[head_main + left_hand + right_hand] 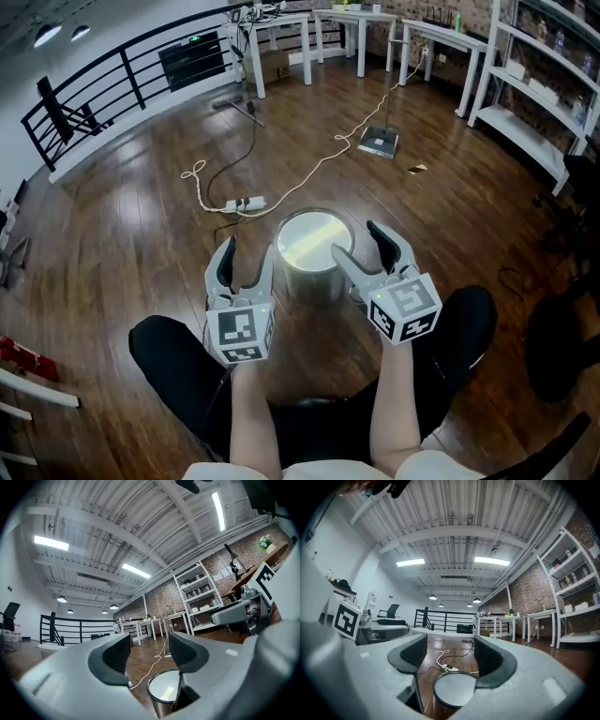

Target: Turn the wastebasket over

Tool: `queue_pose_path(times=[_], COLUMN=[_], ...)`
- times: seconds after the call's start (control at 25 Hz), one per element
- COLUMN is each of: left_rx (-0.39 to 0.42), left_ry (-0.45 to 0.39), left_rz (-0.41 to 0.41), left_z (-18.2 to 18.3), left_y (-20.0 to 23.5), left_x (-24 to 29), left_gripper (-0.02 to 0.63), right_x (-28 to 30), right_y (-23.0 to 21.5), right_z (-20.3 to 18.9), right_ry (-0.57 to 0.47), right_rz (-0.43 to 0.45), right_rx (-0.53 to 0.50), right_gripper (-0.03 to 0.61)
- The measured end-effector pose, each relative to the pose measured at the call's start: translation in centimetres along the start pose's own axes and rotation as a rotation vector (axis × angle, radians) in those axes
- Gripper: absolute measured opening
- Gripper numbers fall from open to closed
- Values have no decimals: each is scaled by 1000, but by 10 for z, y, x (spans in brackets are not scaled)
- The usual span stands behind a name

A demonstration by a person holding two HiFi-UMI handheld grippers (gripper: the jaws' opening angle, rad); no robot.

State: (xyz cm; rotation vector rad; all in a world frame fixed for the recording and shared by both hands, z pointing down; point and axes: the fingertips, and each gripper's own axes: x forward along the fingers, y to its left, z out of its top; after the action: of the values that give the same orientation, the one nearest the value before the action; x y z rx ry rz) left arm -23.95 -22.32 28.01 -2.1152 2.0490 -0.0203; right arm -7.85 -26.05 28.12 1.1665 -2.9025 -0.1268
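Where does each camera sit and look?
Head view: on the person's head, looking down at the wastebasket; arms, legs, left tongs and right tongs show.
Left gripper view: rides the left tongs, seen open, looking level towards white tables.
Right gripper view: rides the right tongs, seen open, facing the railing.
All share the wastebasket.

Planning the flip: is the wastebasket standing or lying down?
Standing. The wastebasket sits on end on the floor, round top face up. That top looks flat and closed; base or lid, cannot tell.
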Motion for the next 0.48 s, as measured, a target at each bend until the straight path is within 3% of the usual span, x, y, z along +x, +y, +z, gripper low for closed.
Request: queue_pose_path(times=[0.2, 0.4, 0.48], left_rx=[5, -2, -45], left_ry=[-29, -2, 15], left_rz=[-8, 10, 17], left_z=[8, -19, -33], left_y=[19, 28, 33], left_x=[33, 43, 48], left_gripper=[284, 282, 279], right_x=[36, 64, 77], right_y=[0, 14, 21], right_z=[14, -18, -34], right_ry=[5, 73, 120], right_rz=[53, 117, 157], right_rx=[-79, -42, -36], right_gripper=[302, 302, 302])
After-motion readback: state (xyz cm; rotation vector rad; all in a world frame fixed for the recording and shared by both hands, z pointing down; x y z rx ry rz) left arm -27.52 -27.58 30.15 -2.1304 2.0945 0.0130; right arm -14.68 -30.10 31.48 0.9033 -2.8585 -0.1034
